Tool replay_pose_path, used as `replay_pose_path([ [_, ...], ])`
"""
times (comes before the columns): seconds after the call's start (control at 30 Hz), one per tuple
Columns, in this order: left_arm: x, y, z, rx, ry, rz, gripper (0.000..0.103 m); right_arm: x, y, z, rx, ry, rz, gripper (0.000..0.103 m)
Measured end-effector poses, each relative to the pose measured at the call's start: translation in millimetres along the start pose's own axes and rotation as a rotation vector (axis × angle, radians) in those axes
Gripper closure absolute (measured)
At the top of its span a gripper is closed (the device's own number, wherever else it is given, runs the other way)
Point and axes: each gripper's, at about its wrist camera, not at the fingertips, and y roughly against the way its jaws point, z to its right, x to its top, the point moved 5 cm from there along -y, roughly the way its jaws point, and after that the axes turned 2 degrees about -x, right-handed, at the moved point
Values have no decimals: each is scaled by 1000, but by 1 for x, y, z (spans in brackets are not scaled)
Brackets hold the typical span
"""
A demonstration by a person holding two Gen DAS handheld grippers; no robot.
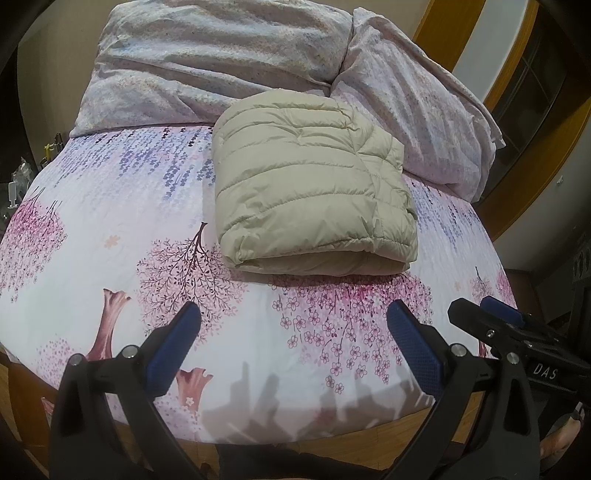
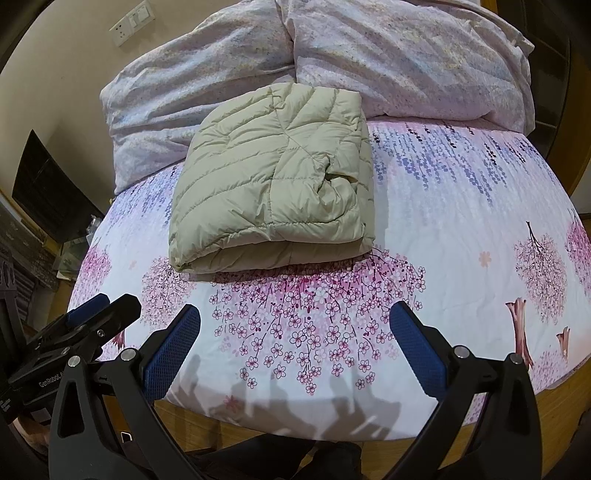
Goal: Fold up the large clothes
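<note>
A beige quilted down jacket (image 1: 310,188) lies folded into a thick rectangle on the bed, its rolled edge facing me; it also shows in the right wrist view (image 2: 273,184). My left gripper (image 1: 293,314) is open and empty, held above the near edge of the bed, well short of the jacket. My right gripper (image 2: 295,317) is open and empty, also over the near edge. The right gripper shows at the right of the left wrist view (image 1: 495,325), and the left gripper at the left of the right wrist view (image 2: 92,317).
The bed has a white sheet with pink and purple blossoms (image 1: 110,206). A crumpled pale floral duvet (image 1: 221,59) is heaped along the far side, touching the jacket. A wooden bed frame (image 1: 517,206) runs along the right. A wall with sockets (image 2: 133,22) stands behind.
</note>
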Motion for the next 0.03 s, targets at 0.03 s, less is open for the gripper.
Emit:
replay_pose_path([
  [0.03, 1, 0, 0, 0, 1, 0, 3, 0, 0, 0, 0, 0, 0, 1],
])
